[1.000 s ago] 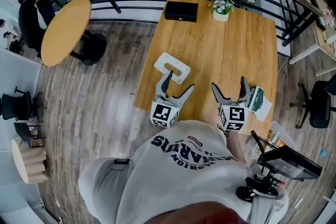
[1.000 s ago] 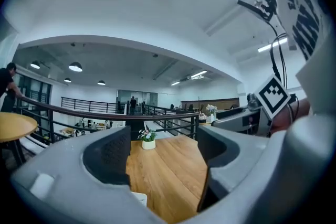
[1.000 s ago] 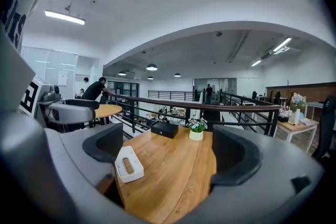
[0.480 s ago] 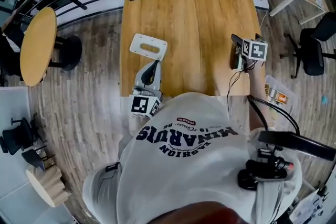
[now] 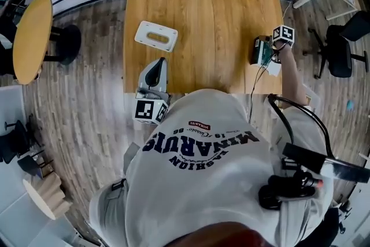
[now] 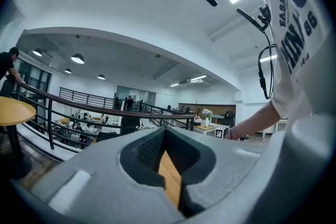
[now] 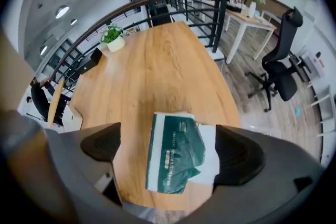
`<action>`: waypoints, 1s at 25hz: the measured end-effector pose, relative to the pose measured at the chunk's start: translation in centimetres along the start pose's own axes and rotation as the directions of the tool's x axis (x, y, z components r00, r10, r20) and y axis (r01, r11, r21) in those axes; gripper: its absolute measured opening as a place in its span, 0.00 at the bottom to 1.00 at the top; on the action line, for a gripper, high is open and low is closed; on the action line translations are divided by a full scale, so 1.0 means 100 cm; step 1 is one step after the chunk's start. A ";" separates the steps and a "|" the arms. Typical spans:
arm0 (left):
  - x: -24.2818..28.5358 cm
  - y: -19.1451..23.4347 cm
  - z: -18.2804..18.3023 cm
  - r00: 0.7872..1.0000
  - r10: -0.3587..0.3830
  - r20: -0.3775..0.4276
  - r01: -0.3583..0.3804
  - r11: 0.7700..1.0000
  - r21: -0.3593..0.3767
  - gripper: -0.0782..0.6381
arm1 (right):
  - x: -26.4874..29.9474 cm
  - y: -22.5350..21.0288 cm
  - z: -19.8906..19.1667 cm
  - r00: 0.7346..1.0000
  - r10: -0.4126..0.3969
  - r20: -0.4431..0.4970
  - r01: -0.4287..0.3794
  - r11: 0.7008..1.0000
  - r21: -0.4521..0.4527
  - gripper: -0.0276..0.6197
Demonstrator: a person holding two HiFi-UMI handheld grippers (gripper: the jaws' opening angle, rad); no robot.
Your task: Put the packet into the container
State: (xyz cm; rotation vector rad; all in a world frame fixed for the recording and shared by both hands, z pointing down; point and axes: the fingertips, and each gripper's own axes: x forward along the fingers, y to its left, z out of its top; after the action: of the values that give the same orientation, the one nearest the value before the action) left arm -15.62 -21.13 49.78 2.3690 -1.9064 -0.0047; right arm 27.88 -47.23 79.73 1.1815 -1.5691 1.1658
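- The packet point(image 7: 177, 159) lay flat near the table's point(image 5: 214, 20) right edge, well apart from the container point(image 5: 156, 36).
- The right gripper point(image 7: 169, 150) stood over it, jaws wide apart and gripping nothing; closing on so flat a pack could skid it off that edge.
- The left gripper point(image 6: 165, 139) was closed on nothing, offering no support.

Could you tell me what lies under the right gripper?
A green-and-white packet lies on the wooden table between the open jaws of the right gripper; anything beneath the packet is covered.
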 end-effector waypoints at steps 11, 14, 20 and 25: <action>-0.030 0.019 -0.004 0.993 0.112 -0.026 -0.112 0.994 -0.010 0.11 | 0.072 -0.036 -0.072 0.974 -0.072 -0.216 0.088 0.994 0.061 0.93; -0.039 0.023 -0.003 0.990 0.139 -0.027 -0.139 0.990 -0.015 0.11 | 0.077 -0.034 -0.071 0.970 -0.094 -0.225 0.100 0.995 0.014 0.94; -0.038 0.016 0.004 0.993 0.117 0.000 -0.117 0.993 -0.003 0.11 | 0.083 -0.030 -0.074 0.966 -0.100 -0.238 0.104 0.995 0.007 0.95; -0.032 0.010 0.004 0.995 0.097 -0.001 -0.097 0.995 -0.005 0.11 | 0.079 -0.016 -0.072 0.958 -0.068 -0.277 0.055 0.997 -0.056 0.48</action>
State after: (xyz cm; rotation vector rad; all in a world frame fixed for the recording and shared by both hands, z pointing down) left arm -17.32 -18.29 49.28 2.2704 -2.0161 -0.0014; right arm 28.34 -42.03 89.21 0.9798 -1.3301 1.1909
